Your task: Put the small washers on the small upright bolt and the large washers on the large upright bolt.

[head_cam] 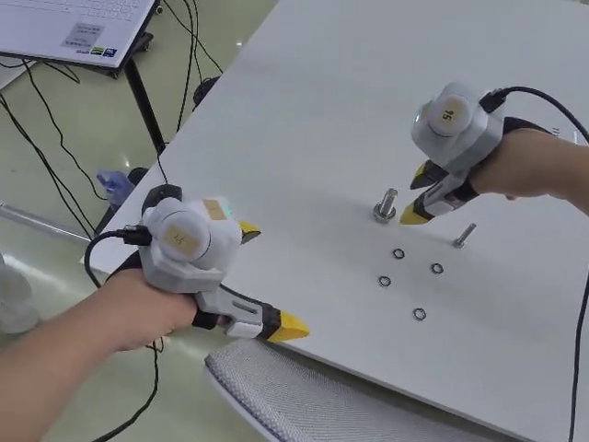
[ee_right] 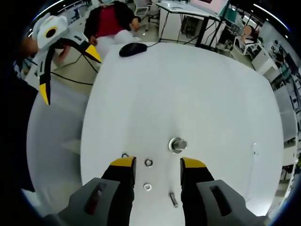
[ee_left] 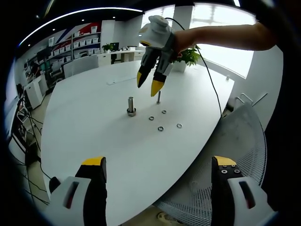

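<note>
Head view: four washers (head_cam: 398,253) lie flat on the white table (head_cam: 304,110), near the large upright bolt (head_cam: 386,204) and the small upright bolt (head_cam: 465,235). They look thin, light, hard and slippery, so are probably best pinched across the rim. The right gripper (head_cam: 416,195) hovers beside the large bolt, jaws partly open and empty. The left gripper (head_cam: 271,276) — jaws spread wide — holds nothing.

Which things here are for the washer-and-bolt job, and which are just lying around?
For the job: large silver upright bolt; small silver upright bolt; four silver ring washers loose on the white table.
Just lying about: white open laptop; grey mesh chair.
</note>
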